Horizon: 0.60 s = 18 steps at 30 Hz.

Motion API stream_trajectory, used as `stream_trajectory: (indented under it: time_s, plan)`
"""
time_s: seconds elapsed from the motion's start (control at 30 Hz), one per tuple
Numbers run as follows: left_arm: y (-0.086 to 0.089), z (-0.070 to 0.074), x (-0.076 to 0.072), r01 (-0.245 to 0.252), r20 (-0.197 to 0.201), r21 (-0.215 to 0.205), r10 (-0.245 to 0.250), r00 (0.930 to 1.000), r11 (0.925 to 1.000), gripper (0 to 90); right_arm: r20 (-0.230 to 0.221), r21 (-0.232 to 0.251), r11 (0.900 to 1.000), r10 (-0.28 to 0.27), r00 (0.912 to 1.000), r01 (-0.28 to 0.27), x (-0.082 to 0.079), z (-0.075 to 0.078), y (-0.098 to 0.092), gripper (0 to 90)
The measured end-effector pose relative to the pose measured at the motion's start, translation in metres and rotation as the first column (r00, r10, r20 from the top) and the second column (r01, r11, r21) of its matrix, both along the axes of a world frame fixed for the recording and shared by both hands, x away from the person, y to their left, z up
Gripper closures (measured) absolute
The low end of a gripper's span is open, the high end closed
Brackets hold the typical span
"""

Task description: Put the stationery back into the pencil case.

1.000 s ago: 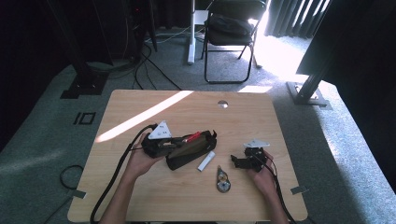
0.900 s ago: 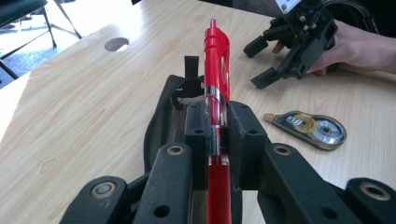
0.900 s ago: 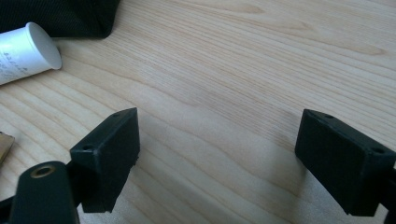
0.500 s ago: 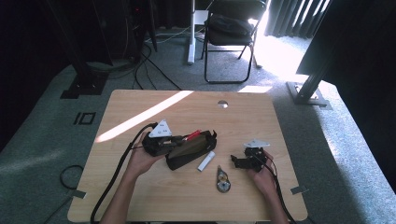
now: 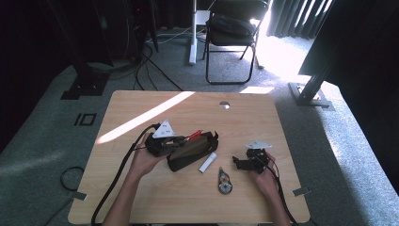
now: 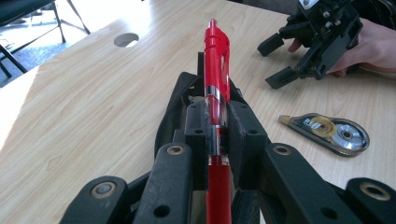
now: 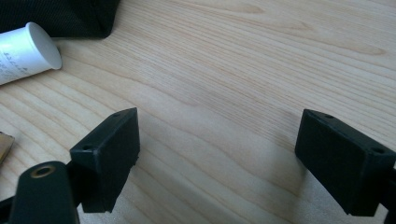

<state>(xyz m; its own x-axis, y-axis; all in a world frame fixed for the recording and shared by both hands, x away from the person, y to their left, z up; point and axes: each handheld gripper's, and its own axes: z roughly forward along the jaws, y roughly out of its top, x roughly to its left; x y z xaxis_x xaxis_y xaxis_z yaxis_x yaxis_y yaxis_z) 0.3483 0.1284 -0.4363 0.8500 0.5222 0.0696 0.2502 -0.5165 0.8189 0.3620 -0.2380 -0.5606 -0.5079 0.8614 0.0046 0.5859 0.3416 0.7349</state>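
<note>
My left gripper [image 6: 218,116] is shut on a red pen [image 6: 217,51], which sticks out forward between the pads. Pen and jaws lie over the open top of a dark pencil pouch [image 5: 193,151] in the middle of the table. From above, the left gripper [image 5: 181,140] sits at the pouch's left end with the red pen [image 5: 196,135] pointing right. My right gripper [image 7: 219,140] rests low over bare wood, open, with nothing between its jaws. In the high view the right gripper [image 5: 240,162] is right of the pouch.
A white tube [image 5: 207,163] lies just right of the pouch, and a correction tape dispenser [image 5: 225,181] lies nearer the front edge. The wooden table [image 5: 141,108] has a round cable hole [image 5: 224,104] at the back. A folding chair [image 5: 230,28] stands beyond.
</note>
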Motion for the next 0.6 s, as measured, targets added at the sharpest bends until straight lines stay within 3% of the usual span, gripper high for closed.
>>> stream_trajectory:
  time_s: [0.6]
  plan:
    - [-0.0057, -0.0092, 0.0067, -0.019, -0.004, 0.002, 0.019, 0.9998, 0.9998, 79.4, 0.001, 0.000, 1.000, 0.001, 1.0000, -0.001, 0.0001, 0.0000, -0.0001, 13.7]
